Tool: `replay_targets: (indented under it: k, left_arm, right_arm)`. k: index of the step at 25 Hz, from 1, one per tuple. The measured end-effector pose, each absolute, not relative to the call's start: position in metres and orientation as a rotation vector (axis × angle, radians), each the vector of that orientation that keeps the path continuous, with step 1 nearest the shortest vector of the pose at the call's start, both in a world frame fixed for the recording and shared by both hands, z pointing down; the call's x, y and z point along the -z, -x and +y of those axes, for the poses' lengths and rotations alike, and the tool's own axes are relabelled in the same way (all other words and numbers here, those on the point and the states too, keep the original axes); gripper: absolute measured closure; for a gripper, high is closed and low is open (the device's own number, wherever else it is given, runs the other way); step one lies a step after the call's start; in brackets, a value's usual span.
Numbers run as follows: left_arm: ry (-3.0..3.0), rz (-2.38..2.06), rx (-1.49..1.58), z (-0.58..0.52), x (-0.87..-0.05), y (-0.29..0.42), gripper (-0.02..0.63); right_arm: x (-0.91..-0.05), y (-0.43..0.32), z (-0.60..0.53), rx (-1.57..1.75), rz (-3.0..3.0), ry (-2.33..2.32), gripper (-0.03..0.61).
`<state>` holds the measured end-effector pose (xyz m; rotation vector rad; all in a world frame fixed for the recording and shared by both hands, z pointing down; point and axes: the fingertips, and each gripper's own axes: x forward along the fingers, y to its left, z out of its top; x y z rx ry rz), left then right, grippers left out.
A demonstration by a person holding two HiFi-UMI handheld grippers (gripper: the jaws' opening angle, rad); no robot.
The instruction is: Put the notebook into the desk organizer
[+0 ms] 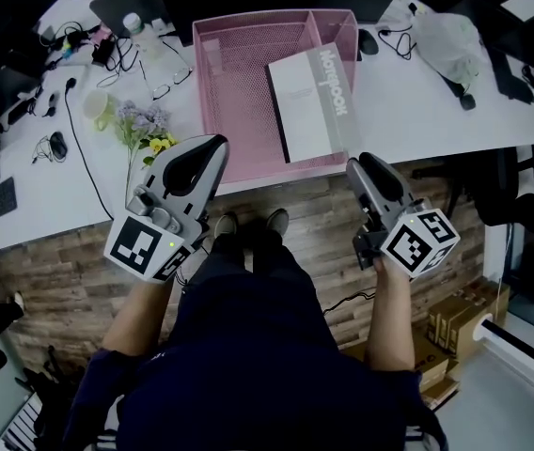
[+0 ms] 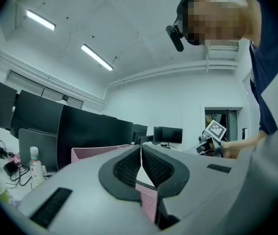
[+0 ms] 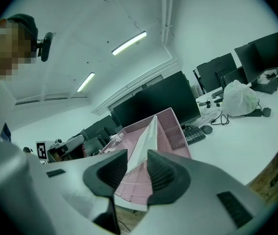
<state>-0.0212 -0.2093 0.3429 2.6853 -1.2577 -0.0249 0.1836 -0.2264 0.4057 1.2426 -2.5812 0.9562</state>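
A pink mesh desk organizer (image 1: 239, 83) stands on the white desk (image 1: 417, 111). The grey notebook (image 1: 309, 101) lies tilted inside it, leaning across the divider toward the right compartment. My right gripper (image 1: 366, 165) hovers at the desk's front edge, just off the notebook's near right corner, and it is open. In the right gripper view the notebook's edge (image 3: 146, 141) lines up with the gap of that gripper (image 3: 137, 168), and the pads do not press on it. My left gripper (image 1: 212, 148) is shut and empty by the organizer's front left corner. Its jaws (image 2: 141, 148) meet in front of the pink mesh (image 2: 92, 153).
Left of the organizer are a flower bunch (image 1: 145, 125), a cup (image 1: 98, 108), glasses (image 1: 168, 87), a water bottle (image 1: 135, 24) and cables. A mouse (image 1: 369, 42) and a white plastic bag (image 1: 446, 40) lie to the right. Monitors line the desk's back; cardboard boxes (image 1: 450, 322) sit on the floor.
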Motion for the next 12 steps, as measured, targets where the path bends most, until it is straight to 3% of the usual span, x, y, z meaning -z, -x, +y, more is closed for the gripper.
replay_targets:
  k: [12]
  left_arm:
    - [-2.732, -1.208, 0.055, -0.200, -0.331, 0.043, 0.583]
  right_arm:
    - [-0.382, -0.159, -0.212, -0.887, -2.615, -1.334, 0.463]
